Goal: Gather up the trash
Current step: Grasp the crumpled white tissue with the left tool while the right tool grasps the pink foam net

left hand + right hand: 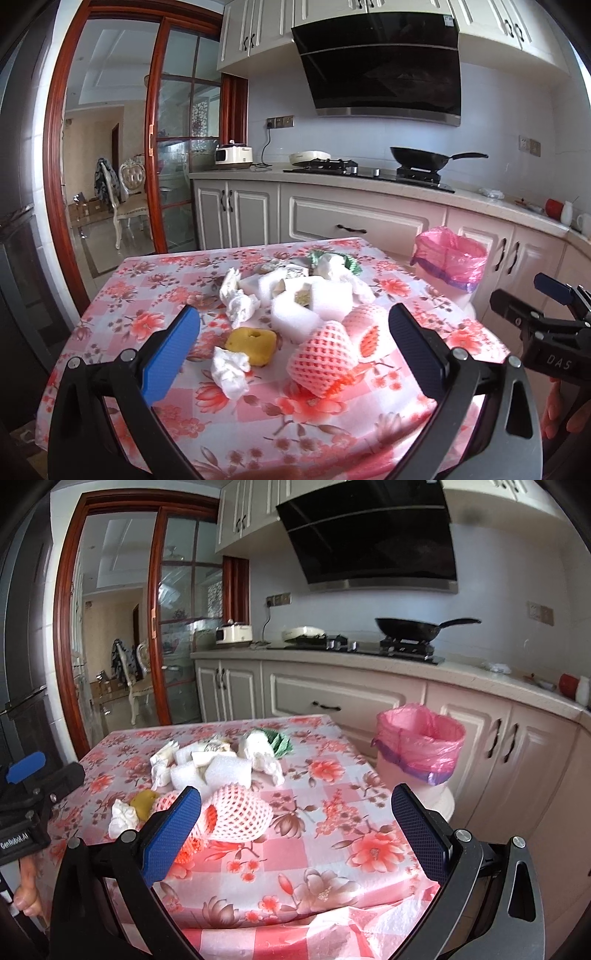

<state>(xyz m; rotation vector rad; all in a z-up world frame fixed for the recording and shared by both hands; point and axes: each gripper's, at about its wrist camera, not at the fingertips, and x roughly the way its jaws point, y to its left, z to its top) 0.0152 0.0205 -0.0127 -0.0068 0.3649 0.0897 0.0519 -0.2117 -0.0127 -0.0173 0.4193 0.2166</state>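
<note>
Trash lies heaped on a table with a floral cloth [155,280] [332,845]. Nearest are two pink foam fruit nets [325,360] [240,814], a yellow sponge-like lump [253,343] [144,801] and crumpled white tissues [231,371] [122,818]. Behind them sit white foam pieces [295,310] [221,770] and a green wrapper [349,264] [280,742]. My left gripper [295,336] hangs open just short of the nets and the lump, holding nothing. My right gripper [295,823] is open too, above the table's near right part, with the nets by its left finger. A bin lined with a pink bag [450,258] [421,746] stands right of the table.
White kitchen cabinets [351,221] [325,698] run behind the table, with a black wok [421,157] [406,627] on the hob. A sliding glass door [173,155] is at the left. The right gripper's body [546,332] and the left gripper's body [29,805] show at the frames' edges.
</note>
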